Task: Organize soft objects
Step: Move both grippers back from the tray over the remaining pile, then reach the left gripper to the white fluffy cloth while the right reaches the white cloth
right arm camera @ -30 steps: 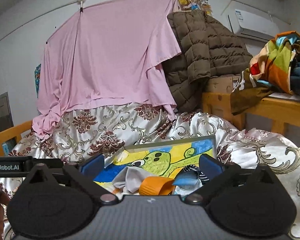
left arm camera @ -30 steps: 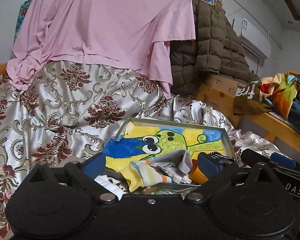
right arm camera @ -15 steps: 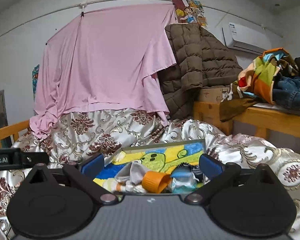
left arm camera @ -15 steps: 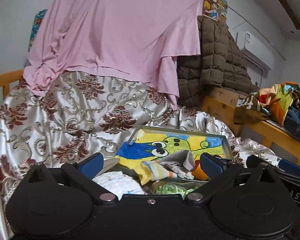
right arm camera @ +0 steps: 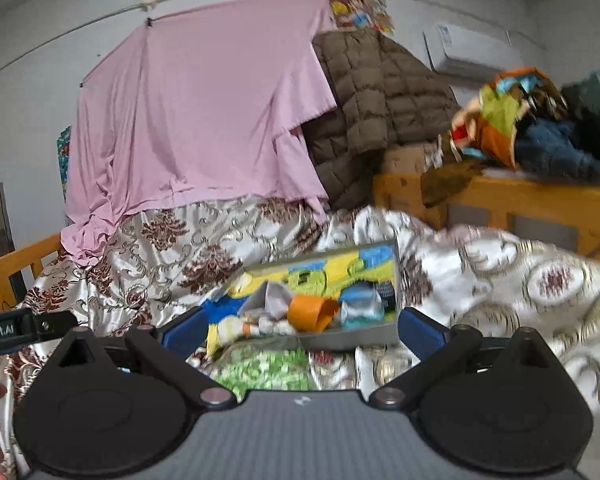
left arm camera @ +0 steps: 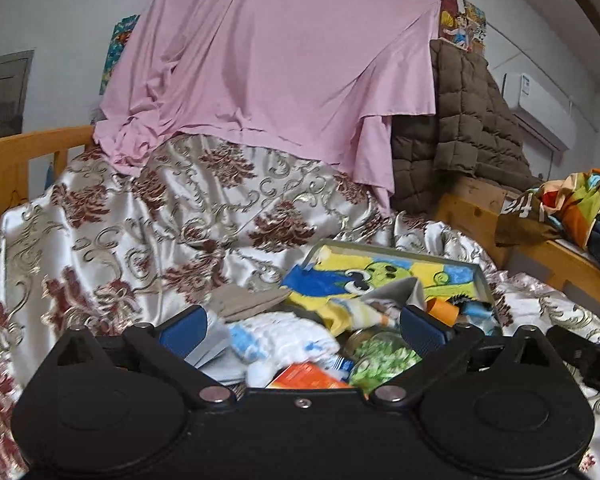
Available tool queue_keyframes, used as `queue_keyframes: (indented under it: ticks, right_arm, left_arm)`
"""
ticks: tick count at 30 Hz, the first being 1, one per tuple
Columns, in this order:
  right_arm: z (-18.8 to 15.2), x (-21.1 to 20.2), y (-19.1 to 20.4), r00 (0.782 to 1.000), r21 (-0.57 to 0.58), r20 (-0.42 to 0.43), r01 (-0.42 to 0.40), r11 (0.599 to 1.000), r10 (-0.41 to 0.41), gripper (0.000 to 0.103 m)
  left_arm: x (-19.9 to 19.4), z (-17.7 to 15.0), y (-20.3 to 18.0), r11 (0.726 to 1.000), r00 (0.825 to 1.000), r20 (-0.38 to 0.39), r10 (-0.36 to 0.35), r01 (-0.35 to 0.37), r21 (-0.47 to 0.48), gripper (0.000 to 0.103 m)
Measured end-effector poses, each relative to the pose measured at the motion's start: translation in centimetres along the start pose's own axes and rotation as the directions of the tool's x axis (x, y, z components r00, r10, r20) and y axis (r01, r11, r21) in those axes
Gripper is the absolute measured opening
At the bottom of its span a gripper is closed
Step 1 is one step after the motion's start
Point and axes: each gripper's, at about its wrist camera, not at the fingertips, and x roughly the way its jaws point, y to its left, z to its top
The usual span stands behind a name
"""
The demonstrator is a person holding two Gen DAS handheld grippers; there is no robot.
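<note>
Inside tray (left arm camera: 485, 285), grey cloth (left arm camera: 400, 294), orange cup (left arm camera: 444, 311), striped sock (left arm camera: 360, 314)

Bedroom: brocade bedspread (left arm camera: 172, 220), wooden bedframe (left arm camera: 24, 152)

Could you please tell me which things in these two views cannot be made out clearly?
- Left view: the orange packet is cut off by the left hand-held gripper, so its label is unreadable.
- Left view: the white cloth is blurred.
- Right view: the clothes pile is smeared by motion.
- Right view: the green patterned item is blurred and partly hidden by the right hand-held gripper.
</note>
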Motion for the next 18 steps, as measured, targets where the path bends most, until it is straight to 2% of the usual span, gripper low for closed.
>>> queue_keyframes:
  ticks: [7, 13, 18]
  right_arm:
    - [-1.3, -1.1, -0.4, 0.997, 0.024, -0.069, 0.028, 0.999, -0.026, 0.103]
    - [-2.8, -1.1, 0.7, 0.985, -0.012, -0.170, 0.029, 0.999, -0.031, 0.103]
    - [-3.6, -0.6, 1.9, 0.976, -0.068, -0.217, 0.019, 0.997, -0.034, 0.103]
  left_arm:
    - [-1.2, -1.4, 1.3, 1.000, 1.000, -0.020, -0.007, 0.007, 0.029, 0.102]
    - [-1.3, -2.9, 1.6, 0.998, 0.997, -0.075, -0.036, 0.040, 0.052, 0.102]
    - [-0.9, -4.0, 1.5, 0.996, 0.992, -0.113, -0.049, 0.056, 0.064, 0.102]
